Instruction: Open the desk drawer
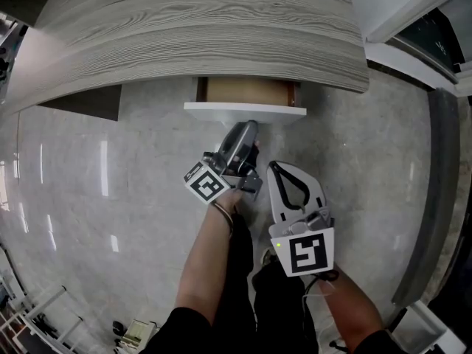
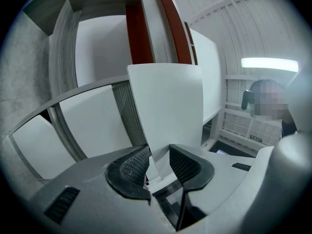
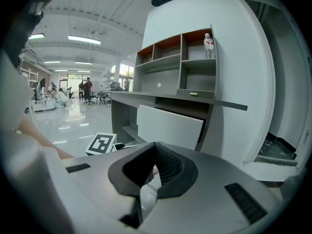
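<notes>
**Left gripper clamped on the drawer front, drawer partly out**

Head view: the drawer (image 1: 247,92) stands a short way out from under the grey wood-grain desk (image 1: 184,28), and its brown inside shows behind the white drawer front (image 1: 245,110). The left gripper (image 1: 247,126) reaches from below and meets the lower edge of that front near its middle. A central hold probably lets the drawer run straight rather than skew on its slides.

Left gripper view: the white panel passes between the two ribbed pads, one on each face, and the jaws are clenched on it. No handle can be seen, so the bare edge appears to serve as the grip. The gripper tilts slightly upward, which suits a hold taken from beneath.

The right gripper (image 1: 276,169) hangs lower in the head view, near the person's body and well apart from the drawer. In its own view the jaws rest together with nothing between them. It looks toward the desk and is judged to be kept clear of the pull.

The drawer is open only in part, so the task seems to be under way. The next move calls for a level pull toward the person over the polished floor (image 1: 110,183).
</notes>
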The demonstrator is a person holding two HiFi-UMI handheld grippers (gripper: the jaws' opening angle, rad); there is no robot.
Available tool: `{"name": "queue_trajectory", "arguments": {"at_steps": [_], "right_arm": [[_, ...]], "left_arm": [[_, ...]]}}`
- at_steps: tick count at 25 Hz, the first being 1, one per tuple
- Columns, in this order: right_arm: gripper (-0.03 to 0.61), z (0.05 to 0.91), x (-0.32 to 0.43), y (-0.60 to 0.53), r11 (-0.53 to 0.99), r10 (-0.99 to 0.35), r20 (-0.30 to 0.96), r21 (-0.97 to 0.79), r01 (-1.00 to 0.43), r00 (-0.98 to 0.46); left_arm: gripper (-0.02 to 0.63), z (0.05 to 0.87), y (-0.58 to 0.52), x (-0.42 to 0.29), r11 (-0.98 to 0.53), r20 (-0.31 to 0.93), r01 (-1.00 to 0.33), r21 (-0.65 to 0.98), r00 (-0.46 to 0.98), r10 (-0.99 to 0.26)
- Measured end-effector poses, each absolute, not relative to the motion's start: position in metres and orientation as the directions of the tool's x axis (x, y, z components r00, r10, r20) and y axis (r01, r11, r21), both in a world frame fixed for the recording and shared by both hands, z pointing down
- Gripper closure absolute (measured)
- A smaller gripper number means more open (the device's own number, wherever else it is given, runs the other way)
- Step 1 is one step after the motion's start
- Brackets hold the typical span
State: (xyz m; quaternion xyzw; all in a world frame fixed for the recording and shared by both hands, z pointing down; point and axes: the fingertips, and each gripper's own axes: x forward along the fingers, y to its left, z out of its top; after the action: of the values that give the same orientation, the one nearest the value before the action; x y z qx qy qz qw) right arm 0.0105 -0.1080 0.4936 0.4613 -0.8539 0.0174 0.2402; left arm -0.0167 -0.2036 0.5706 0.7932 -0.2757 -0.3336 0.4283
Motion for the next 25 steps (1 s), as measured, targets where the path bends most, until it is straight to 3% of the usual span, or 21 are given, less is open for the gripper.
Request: {"name": "queue_trajectory", "arguments": {"at_steps": [25], "right_arm": [[0.572,0.487,0.007,-0.113,0.581,-0.769,0.440,0.179,-0.794,-0.463]], "left_arm": [[0.487,0.572,-0.191,-0.021,-0.464,-0.261,-0.159,0.872,0.649,-0.714]]}}
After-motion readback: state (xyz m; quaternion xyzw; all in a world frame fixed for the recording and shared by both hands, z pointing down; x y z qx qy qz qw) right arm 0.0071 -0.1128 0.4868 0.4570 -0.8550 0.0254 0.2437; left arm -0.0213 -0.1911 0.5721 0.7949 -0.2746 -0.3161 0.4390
